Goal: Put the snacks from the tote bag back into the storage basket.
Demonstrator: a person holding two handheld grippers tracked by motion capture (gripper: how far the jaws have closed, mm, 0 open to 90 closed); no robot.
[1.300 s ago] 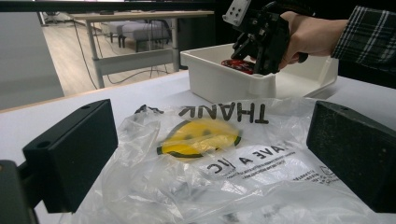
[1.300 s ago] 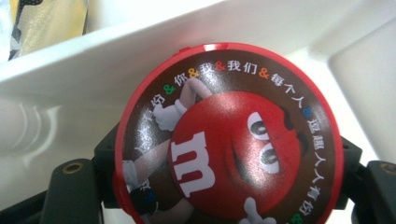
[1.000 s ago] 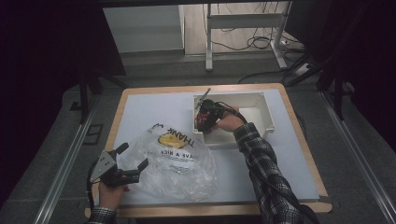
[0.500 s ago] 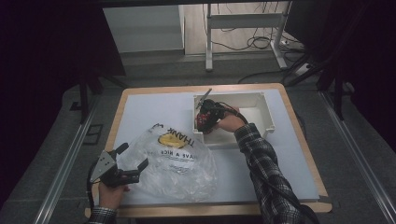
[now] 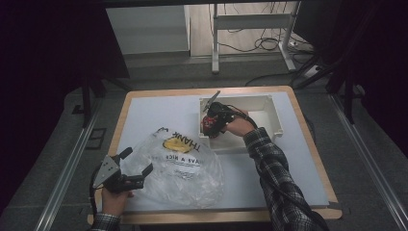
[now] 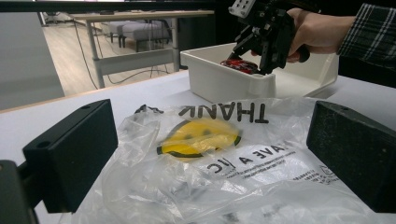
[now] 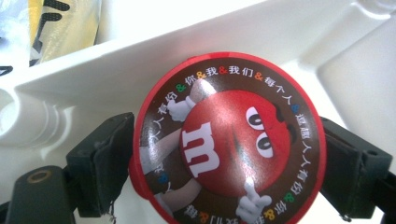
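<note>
A clear plastic bag (image 5: pixel 185 166) printed with a yellow smiley and "THANK" lies crumpled on the white table top. My left gripper (image 5: pixel 138 161) rests at the bag's left edge. It is open, and in the left gripper view the bag (image 6: pixel 210 154) lies between its wide-apart jaws. A white bin (image 5: pixel 269 113) stands at the back right. At the bin's left end, my right gripper (image 5: pixel 211 120) is shut on a round red M&M's tin (image 5: pixel 209 123). In the right gripper view the tin (image 7: pixel 229 140) sits clamped by its edges just above the bin floor.
The table (image 5: pixel 149 113) has a wooden rim and ends close behind the bin. Beyond it are a dark floor, cables and a metal desk frame (image 5: pixel 250 21). The person's plaid sleeve (image 5: pixel 272 168) crosses the table's right half.
</note>
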